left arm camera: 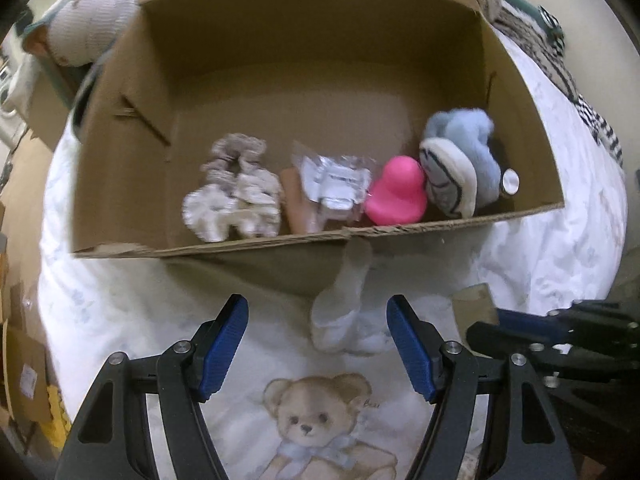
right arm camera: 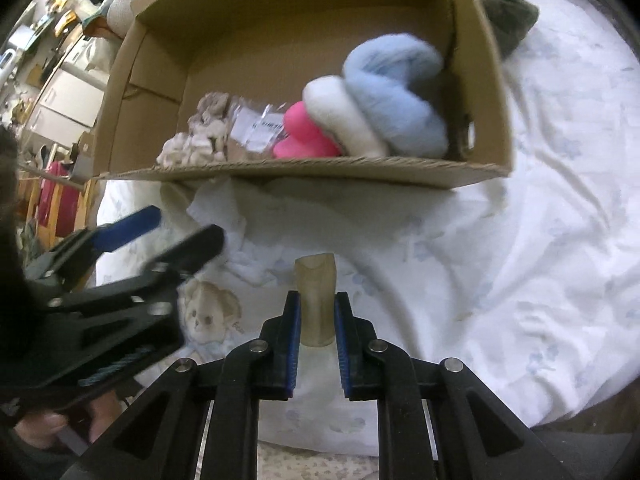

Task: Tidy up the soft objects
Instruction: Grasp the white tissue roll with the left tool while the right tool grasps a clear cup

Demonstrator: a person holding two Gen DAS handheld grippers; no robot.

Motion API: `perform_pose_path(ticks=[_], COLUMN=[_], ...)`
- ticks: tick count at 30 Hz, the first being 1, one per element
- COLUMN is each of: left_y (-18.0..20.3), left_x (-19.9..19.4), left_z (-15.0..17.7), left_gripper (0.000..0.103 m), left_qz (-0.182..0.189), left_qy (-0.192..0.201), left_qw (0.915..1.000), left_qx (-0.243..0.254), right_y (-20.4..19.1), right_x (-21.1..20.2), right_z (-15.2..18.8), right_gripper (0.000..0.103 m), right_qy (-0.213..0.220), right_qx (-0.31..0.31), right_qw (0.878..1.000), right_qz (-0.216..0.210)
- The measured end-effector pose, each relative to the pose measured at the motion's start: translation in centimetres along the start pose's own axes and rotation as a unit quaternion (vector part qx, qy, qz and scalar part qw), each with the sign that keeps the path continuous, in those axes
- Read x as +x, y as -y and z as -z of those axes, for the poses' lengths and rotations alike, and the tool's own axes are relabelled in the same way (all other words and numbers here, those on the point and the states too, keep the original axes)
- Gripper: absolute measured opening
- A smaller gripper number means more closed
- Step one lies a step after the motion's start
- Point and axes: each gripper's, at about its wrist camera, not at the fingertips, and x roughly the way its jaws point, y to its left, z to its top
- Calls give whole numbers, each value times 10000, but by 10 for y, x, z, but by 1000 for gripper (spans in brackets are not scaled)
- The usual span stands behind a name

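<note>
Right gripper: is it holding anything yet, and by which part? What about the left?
The right gripper is shut on the beige sock, gripping its near end. The left gripper is open and holds nothing, with the white sock lying loose between its jaws.

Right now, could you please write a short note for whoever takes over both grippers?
Right gripper: shut on a beige sock, above the bedsheet.
Left gripper: open, empty, around a white sock on the sheet, not gripping.
Done: scrunchies, plastic packet, pink duck and blue slippers lie in the cardboard box.
Left: both socks go in the box.
</note>
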Motion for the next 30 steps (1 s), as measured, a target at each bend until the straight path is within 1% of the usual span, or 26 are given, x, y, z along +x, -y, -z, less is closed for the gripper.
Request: perform_pose_path(ticks=[3, 5, 6, 7, 8, 9, 10, 11, 12, 13, 14, 19, 21, 25, 30], left_y=[3, 5, 5, 6, 7, 8, 11, 12, 14, 16, 17, 19, 14, 6, -10], left_x=[9, 12, 13, 15, 16, 18, 21, 22, 23, 22, 20, 12, 8, 2, -7], left_z=[0, 1, 0, 0, 0, 0, -1, 0, 0, -1, -1, -3, 1, 0, 4], left_gripper=[69, 68, 67, 62, 51, 44, 33, 27, 25, 16, 13, 12, 12, 12, 12], left_qz=[-95, -248, -263, -243, -216, -201, -214, -219, -185, -136, -99, -139, -211, -348, -443], left_qy=[-27, 100, 129, 137, 134, 127, 94, 65, 42, 58, 86, 175, 193, 154, 146], left_qw=[9999, 9995, 9994, 9994, 9994, 9994, 9992, 9991, 9991, 9991, 9991, 9991, 9991, 9992, 9989], left_qx=[63, 147, 182, 216, 240, 270, 328, 363, 387, 395, 403, 371, 306, 135, 13], right_y=[2, 3, 3, 5, 5, 6, 5, 4, 3, 0, 0, 1, -1, -2, -4], right_x=[-3, -3, -4, -5, -5, -6, -4, -3, -1, 2, 2, 3, 3, 1, -3], right_z=[0, -1, 0, 0, 1, 1, 1, 0, -1, -2, -3, -5, -6, -7, -6], right_gripper=[18, 18, 18, 18, 18, 18, 18, 18, 18, 18, 18, 18, 18, 18, 18], right_qy=[34, 34, 37, 41, 46, 48, 49, 48, 48, 42, 36, 39, 65, 97, 162], right_qx=[4, 7, 9, 13, 17, 19, 16, 12, 7, 1, -3, 31, 25, -14, -45], right_qw=[10000, 10000, 10000, 10000, 10000, 10000, 10000, 10000, 10000, 10000, 10000, 10000, 9999, 9999, 9999], right_qz=[24, 24, 26, 26, 26, 27, 33, 47, 59, 63, 67, 83, 75, 59, 23])
